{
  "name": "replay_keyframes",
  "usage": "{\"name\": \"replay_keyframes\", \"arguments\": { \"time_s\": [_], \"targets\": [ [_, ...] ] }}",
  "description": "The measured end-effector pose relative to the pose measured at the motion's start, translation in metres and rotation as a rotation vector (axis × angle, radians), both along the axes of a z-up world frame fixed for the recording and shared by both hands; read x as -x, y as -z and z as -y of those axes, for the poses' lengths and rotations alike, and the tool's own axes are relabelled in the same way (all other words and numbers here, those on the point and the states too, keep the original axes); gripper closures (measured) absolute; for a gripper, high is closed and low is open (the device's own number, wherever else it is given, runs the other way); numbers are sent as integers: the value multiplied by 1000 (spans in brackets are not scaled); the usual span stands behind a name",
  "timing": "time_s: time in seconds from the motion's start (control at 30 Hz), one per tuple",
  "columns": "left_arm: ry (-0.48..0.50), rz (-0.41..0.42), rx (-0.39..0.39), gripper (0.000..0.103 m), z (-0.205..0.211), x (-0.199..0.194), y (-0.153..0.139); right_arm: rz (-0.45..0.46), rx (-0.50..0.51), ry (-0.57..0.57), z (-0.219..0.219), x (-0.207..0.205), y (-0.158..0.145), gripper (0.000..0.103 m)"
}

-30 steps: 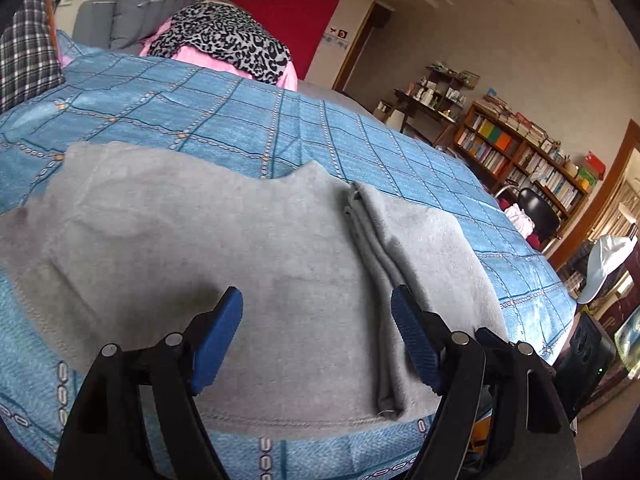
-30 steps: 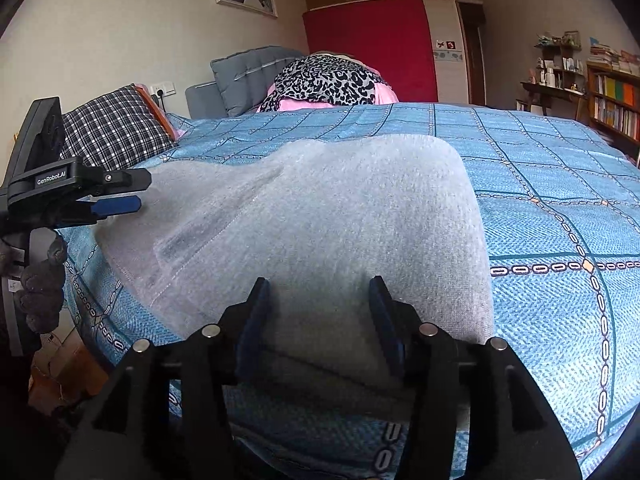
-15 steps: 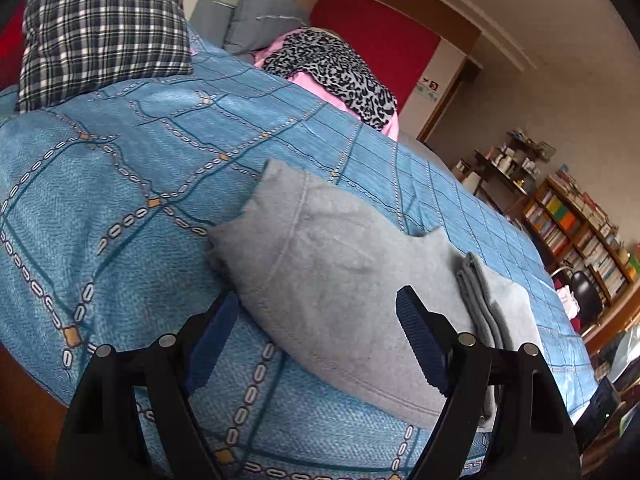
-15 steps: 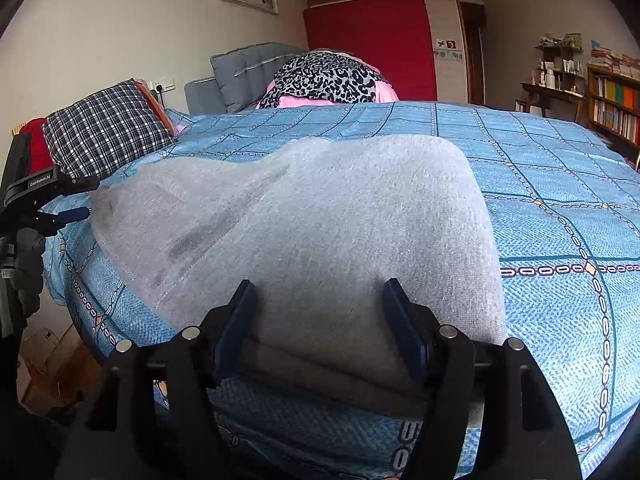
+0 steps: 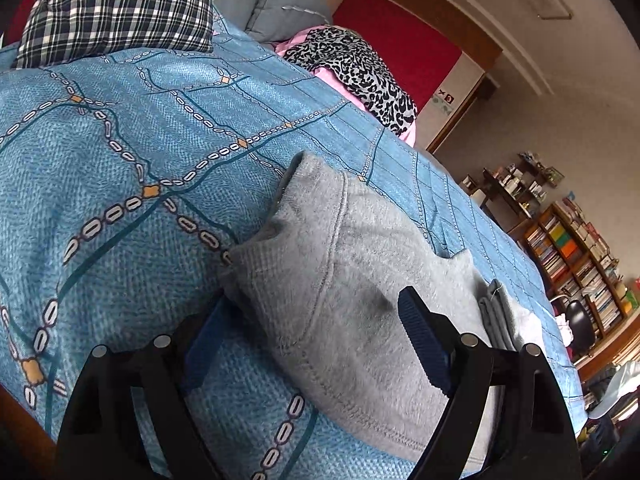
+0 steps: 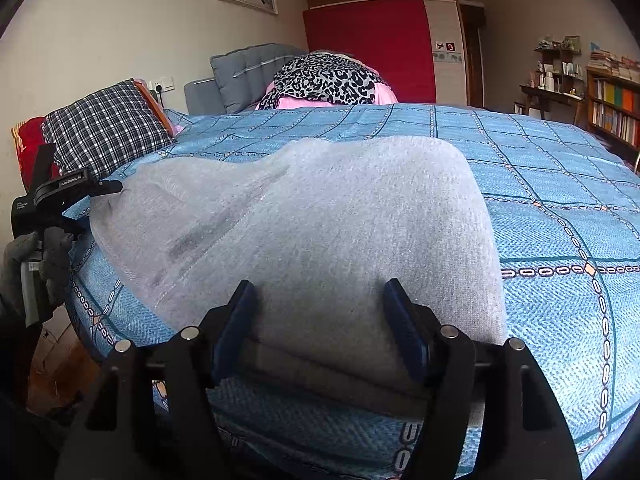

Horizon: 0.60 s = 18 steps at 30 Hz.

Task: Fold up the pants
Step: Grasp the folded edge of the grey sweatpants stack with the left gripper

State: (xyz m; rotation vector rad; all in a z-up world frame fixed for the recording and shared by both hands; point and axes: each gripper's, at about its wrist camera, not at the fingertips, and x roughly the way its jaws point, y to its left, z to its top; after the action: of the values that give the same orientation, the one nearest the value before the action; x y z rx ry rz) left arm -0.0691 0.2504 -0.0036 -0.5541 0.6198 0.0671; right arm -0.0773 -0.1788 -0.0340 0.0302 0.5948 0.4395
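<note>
The soft grey fleece pants [image 6: 320, 216] lie spread flat on the blue chain-patterned bedspread [image 6: 560, 184], near its front edge; in the left wrist view their stitched hem end [image 5: 344, 280] runs from centre toward 5 o'clock; the left gripper [image 5: 316, 340] stands wide, its blue pads straddling that end, the left pad just beside the cloth edge, nothing pinched; the right gripper [image 6: 320, 328] has just been opening and stands fairly wide astride the folded end nearest it, cloth between the pads but unclamped; a navy plaid pillow [image 5: 116, 4] sits at 11 o'clock, a leopard-print cloth [image 6: 328, 78] at 12.
</note>
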Motion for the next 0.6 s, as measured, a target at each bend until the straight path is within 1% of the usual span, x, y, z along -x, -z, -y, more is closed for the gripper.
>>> {"name": "replay_keyframes", "arguments": {
  "time_s": [0.07,0.1,0.13,0.17,0.2,0.23,0.27,0.33,0.43,0.5,0.6],
  "targets": [
    [3,-5,-20,21,4,-6,1,1,0,-1,1,0,0,34],
    [1,-5,-26,23,4,-8,1,1,1,0,0,0,0,34],
    [-3,-6,-25,32,4,-10,2,1,1,0,0,-1,0,34],
    [-9,-10,-18,37,2,-13,2,2,1,0,1,0,0,34],
    [-15,-11,-3,46,-1,-13,3,4,2,0,1,0,1,34],
    [-15,-9,14,52,-1,-12,3,5,2,0,1,0,1,34],
    [-15,-7,27,55,-2,-12,4,6,3,0,2,0,1,34],
    [-14,0,38,66,-5,-11,3,8,5,-1,2,0,1,34],
    [-10,16,37,72,-6,-8,-3,9,6,-1,3,0,1,34],
    [-7,35,37,75,-5,-6,-10,9,6,-1,3,0,1,34],
    [1,58,30,75,-3,-6,-18,9,5,-2,4,0,1,34]
  ]
}}
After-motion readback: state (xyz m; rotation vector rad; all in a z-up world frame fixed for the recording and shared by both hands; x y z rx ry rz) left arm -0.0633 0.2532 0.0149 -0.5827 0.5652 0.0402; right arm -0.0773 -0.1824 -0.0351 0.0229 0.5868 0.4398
